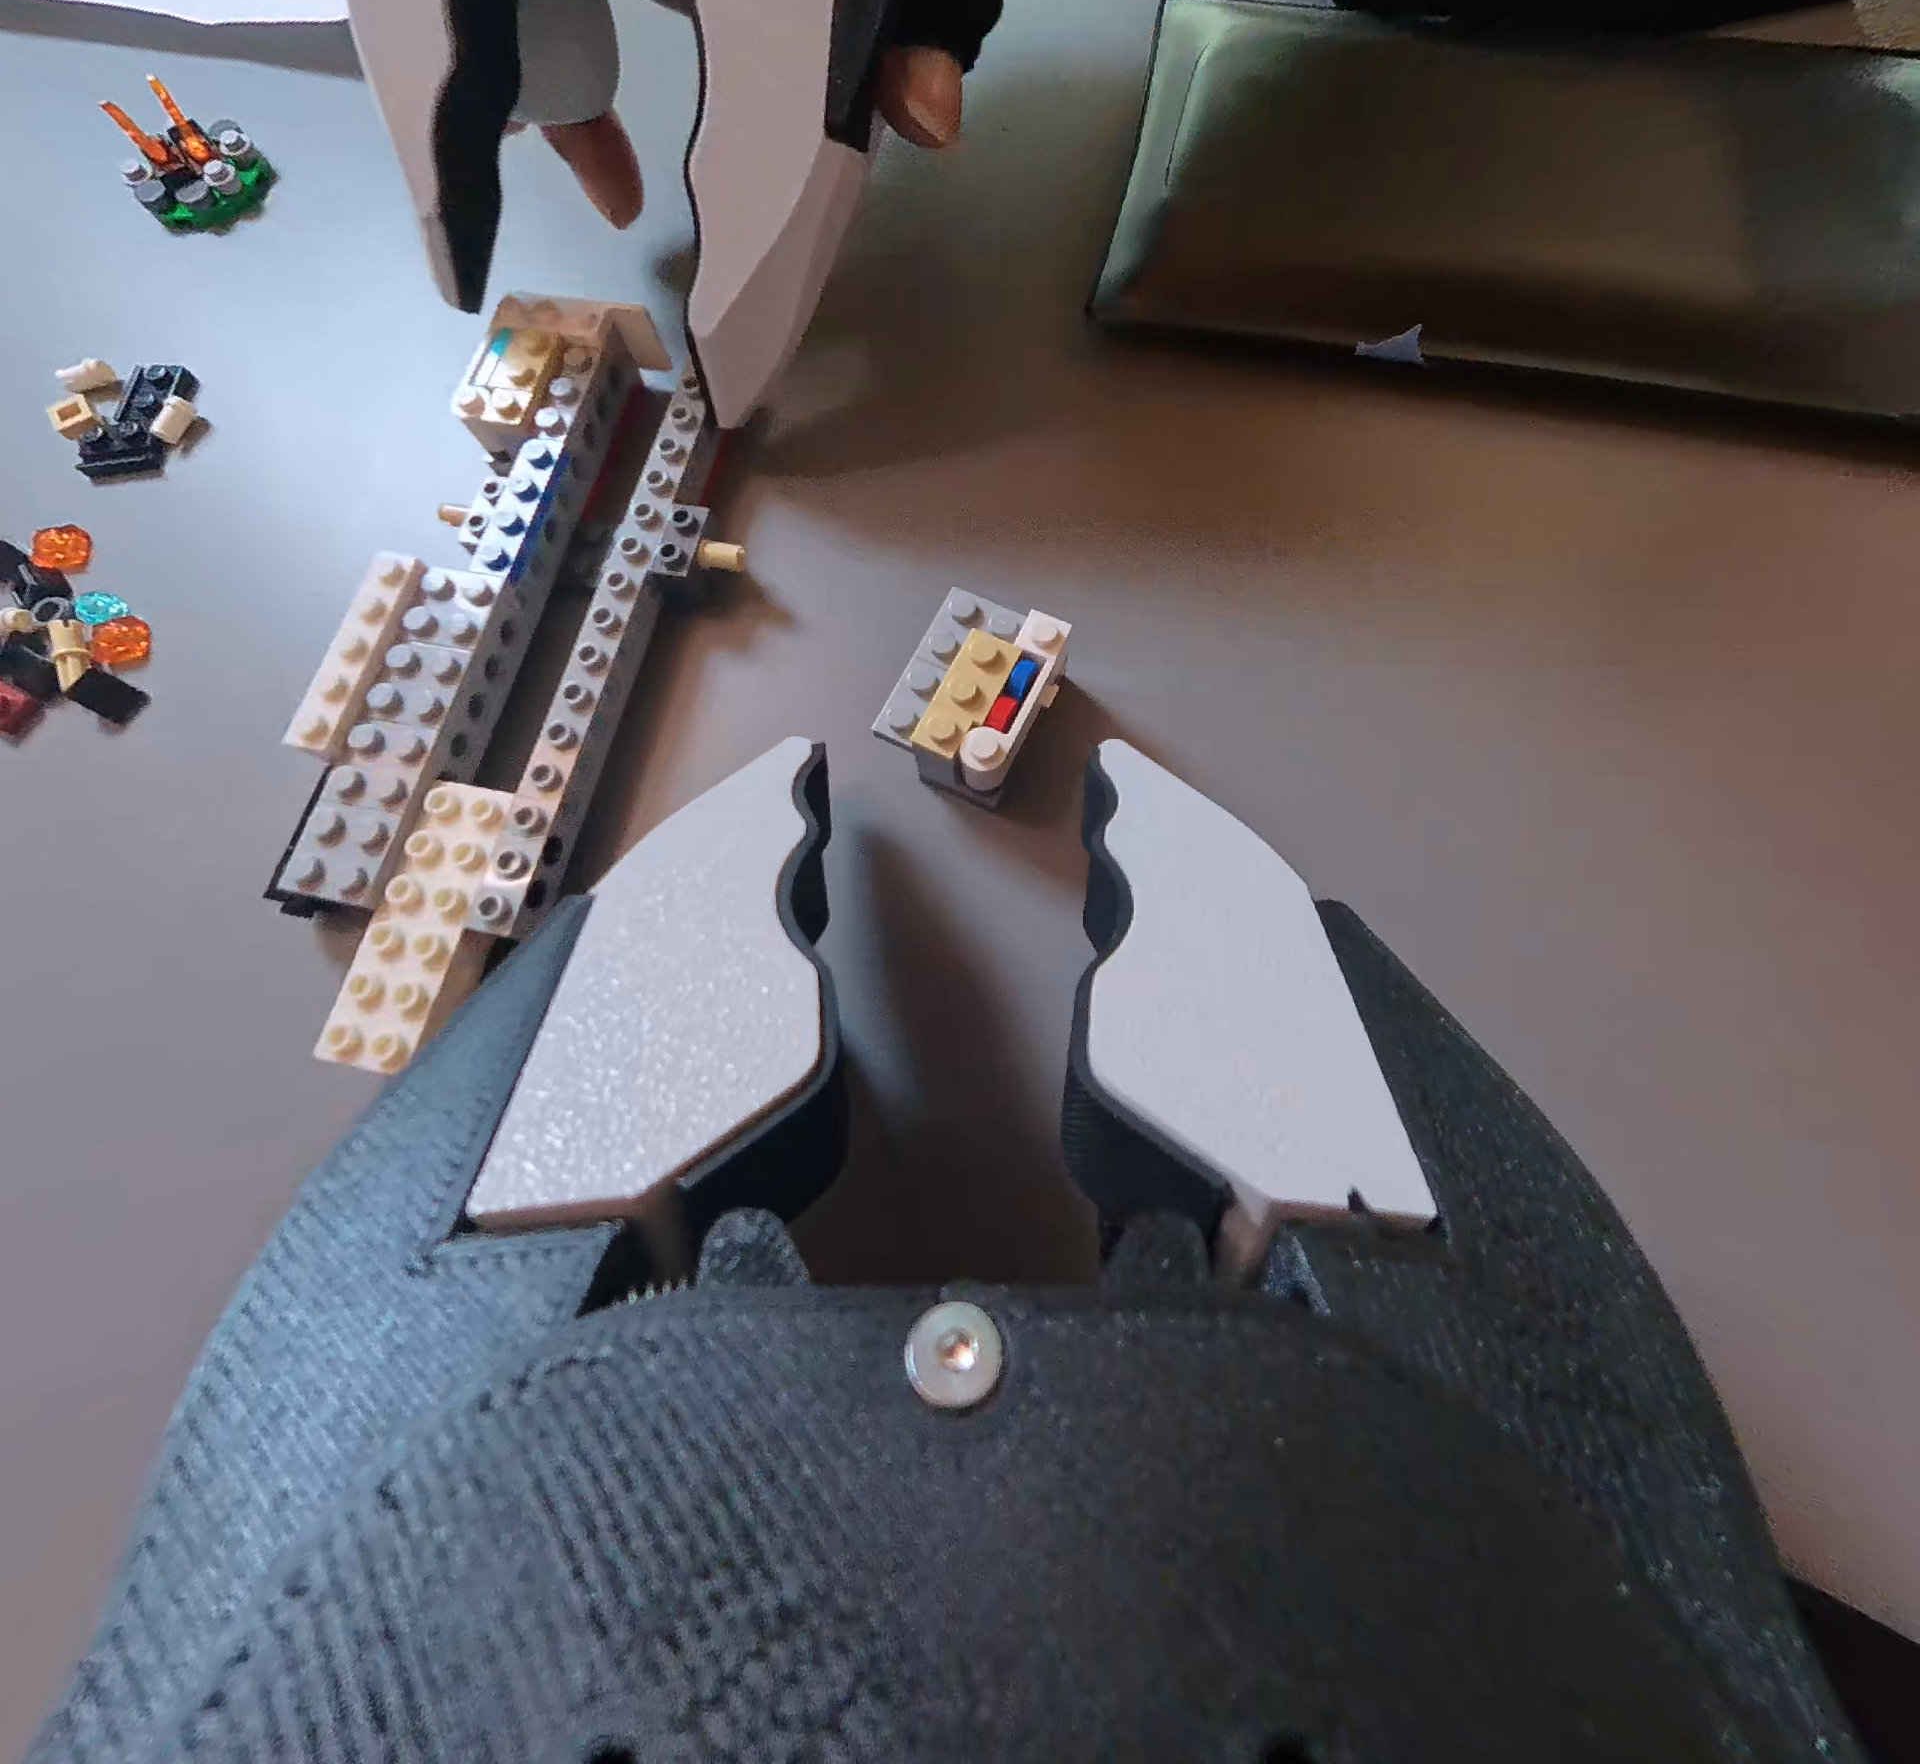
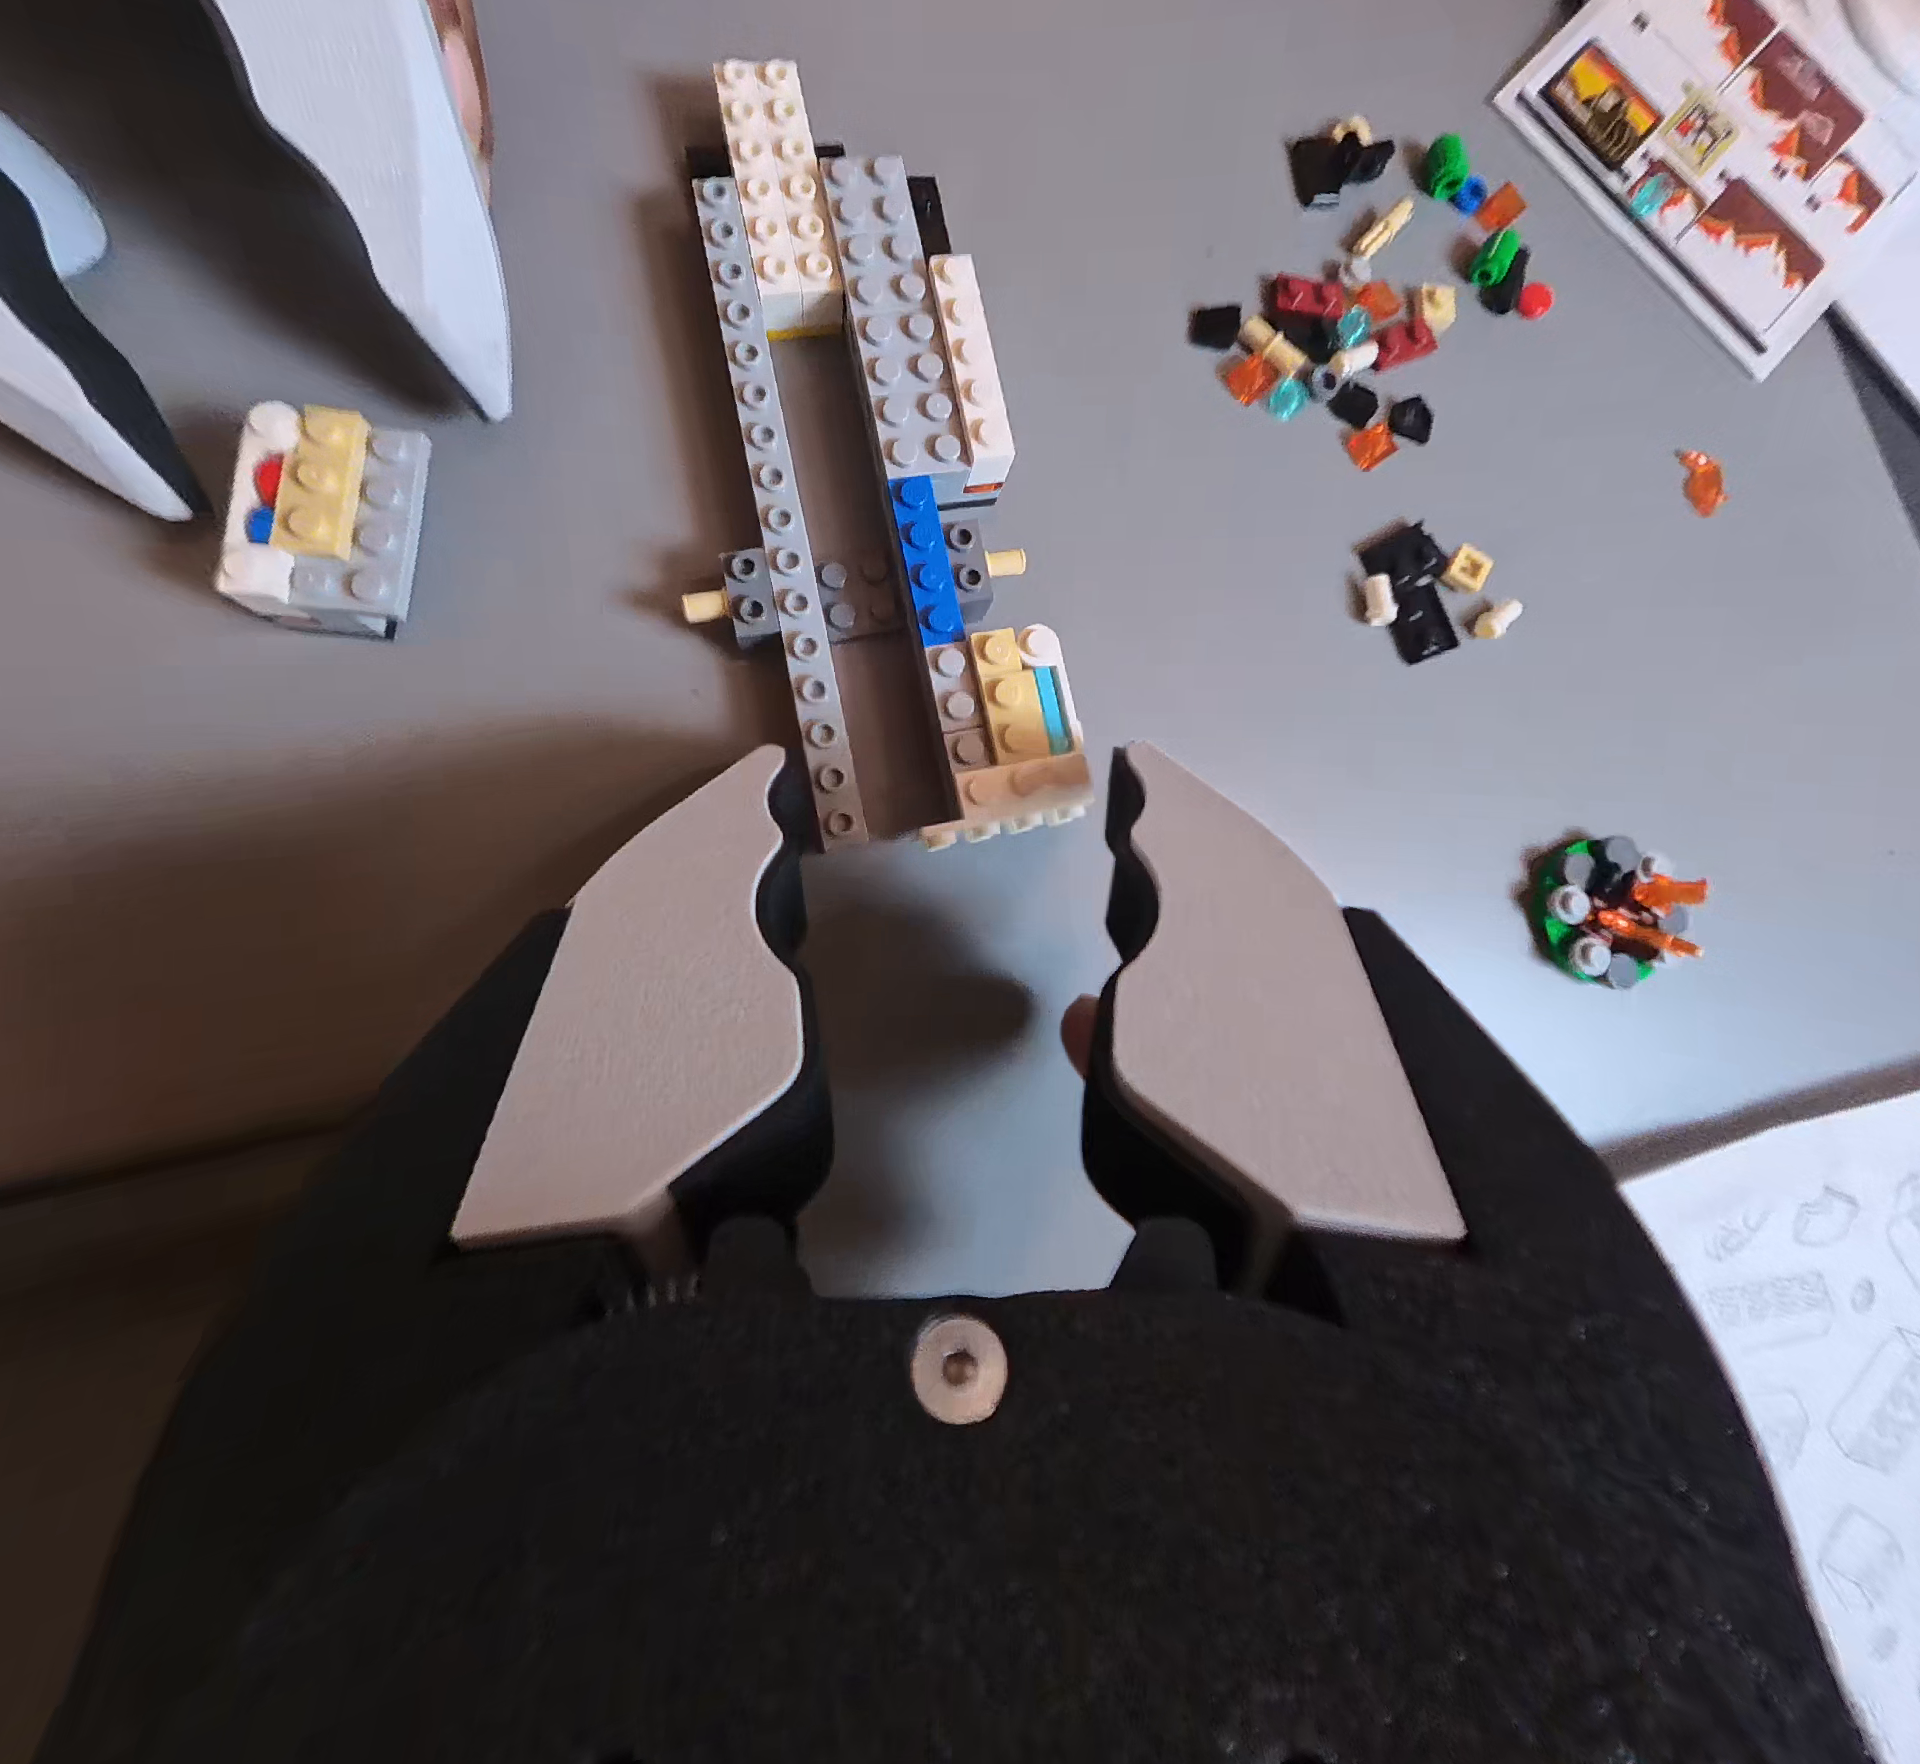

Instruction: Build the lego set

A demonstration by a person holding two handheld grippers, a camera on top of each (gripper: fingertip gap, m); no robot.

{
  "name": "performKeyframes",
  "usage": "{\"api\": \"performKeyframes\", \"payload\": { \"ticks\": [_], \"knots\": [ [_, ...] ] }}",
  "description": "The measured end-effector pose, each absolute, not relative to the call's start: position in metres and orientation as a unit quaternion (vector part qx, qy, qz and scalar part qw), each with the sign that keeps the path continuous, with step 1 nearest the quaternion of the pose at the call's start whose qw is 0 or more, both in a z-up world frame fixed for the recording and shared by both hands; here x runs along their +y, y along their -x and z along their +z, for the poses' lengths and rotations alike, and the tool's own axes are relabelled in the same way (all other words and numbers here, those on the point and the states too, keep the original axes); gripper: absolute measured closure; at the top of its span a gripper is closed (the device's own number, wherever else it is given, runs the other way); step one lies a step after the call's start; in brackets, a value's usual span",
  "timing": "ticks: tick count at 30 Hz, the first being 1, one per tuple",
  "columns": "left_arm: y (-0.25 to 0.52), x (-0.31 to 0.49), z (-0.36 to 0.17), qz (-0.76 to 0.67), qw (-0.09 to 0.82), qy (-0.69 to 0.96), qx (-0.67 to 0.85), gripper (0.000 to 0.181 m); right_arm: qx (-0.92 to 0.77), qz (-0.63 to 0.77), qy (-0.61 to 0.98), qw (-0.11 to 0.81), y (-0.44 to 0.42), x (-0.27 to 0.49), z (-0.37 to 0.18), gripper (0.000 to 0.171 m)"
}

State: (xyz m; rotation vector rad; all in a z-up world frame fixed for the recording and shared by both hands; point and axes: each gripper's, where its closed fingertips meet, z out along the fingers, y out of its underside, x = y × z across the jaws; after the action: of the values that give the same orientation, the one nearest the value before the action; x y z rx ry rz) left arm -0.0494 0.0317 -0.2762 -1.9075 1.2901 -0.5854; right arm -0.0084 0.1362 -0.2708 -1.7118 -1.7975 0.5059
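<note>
- Two assemblies of bricks lie on the grey counter [image 2: 1351,779]: a long build [image 2: 852,467] and a small block [image 2: 322,525].
- The long build is a flat frame with a thin grey studded beam along one side, wider grey plates and cream bricks along the other, a blue strip near its middle, and one tan pin poking out of each side.
- The small block, well apart from the long build on the beam side, is grey at the base with a tan brick on top, white corner pieces and red and blue round studs.
- One round green plate [image 2: 1610,914] with grey studs and orange transparent spikes sits on the long build's other side, near its tan-and-white end.
- Loose small pieces [image 2: 1351,343] are scattered beyond it, too many and too blurred to count.
- One printed booklet [image 2: 1714,145] lies farther out past that scatter.
- The left gripper [image 1: 956,779] hovers just beside the small block, fingers spread apart and holding nothing.
- The right gripper [image 2: 951,779] sits at the long build's tan-and-white end, fingers apart on either side of that end, gripping nothing.
</note>
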Motion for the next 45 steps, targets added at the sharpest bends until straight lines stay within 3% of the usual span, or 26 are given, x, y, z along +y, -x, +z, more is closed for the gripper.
{"api": "performKeyframes", "payload": {
  "ticks": [1, 6, 13, 18, 45],
  "knots": [
    [0.049, 0.031, -0.276, -0.229, 0.375, 0.743, 0.505, 0.135, -0.671, 0.196, 0.645, 0.309, 0.010, 0.137, -0.266, 0.113],
    [0.048, 0.030, -0.274, -0.234, 0.379, 0.738, 0.507, 0.136, -0.649, 0.219, 0.637, 0.354, -0.007, 0.131, -0.236, 0.116],
    [0.041, 0.030, -0.279, -0.216, 0.372, 0.734, 0.526, 0.137, -0.652, 0.276, 0.601, 0.371, -0.008, 0.086, -0.244, 0.121],
    [0.038, 0.031, -0.279, -0.191, 0.377, 0.731, 0.536, 0.149, -0.651, 0.294, 0.586, 0.382, 0.001, 0.080, -0.244, 0.126],
    [0.053, 0.038, -0.275, -0.200, 0.387, 0.744, 0.508, 0.142, -0.644, 0.287, 0.594, 0.387, 0.000, 0.083, -0.256, 0.133]
  ]
}}
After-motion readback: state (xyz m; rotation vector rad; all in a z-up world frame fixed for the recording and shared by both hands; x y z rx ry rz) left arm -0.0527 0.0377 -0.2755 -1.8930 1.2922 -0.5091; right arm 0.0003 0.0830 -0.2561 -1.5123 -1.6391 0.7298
